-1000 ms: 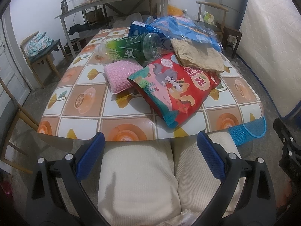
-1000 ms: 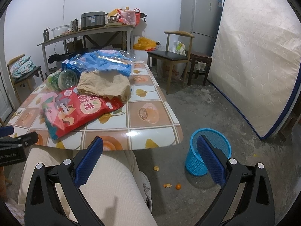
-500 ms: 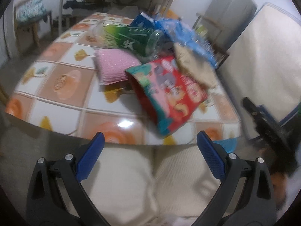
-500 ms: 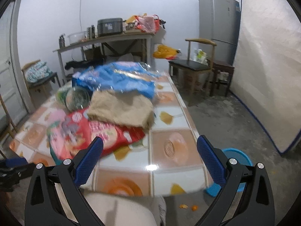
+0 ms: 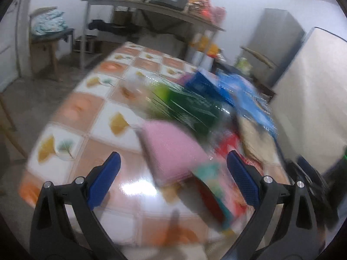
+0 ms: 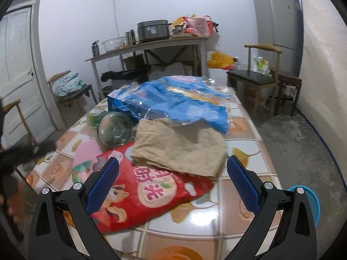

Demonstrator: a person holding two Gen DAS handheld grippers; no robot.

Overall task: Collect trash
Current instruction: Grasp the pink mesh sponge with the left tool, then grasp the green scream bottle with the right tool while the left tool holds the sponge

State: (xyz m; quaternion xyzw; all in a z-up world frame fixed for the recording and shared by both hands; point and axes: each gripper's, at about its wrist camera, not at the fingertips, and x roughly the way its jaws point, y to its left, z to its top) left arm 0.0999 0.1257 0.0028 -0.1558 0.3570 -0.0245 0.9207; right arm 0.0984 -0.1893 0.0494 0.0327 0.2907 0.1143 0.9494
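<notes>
Hovering over the tiled surface [image 6: 245, 151], left hand-held gripper [image 5: 173, 178] and right hand-held gripper [image 6: 173, 178] both spread and empty, red snack bag [image 6: 149, 192] beneath tan paper bag [image 6: 180, 149], blue basket [image 6: 314, 203] on floor.

a home's living space, fridge [image 6: 279, 19], propped mattress [image 6: 325, 54], tiled-pattern dining table [image 6: 245, 134], wooden chairs [image 6: 258, 75]

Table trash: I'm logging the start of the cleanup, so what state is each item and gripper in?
Left gripper: open, empty.
Right gripper: open, empty.
Red snack bag: lying flat, under the brown bag's edge.
Brown paper bag: crumpled, flat.
Blue plastic bag: crumpled, overlapping the brown bag.
Green bottle: on its side.
Blue bin: on the floor, contents hidden.
</notes>
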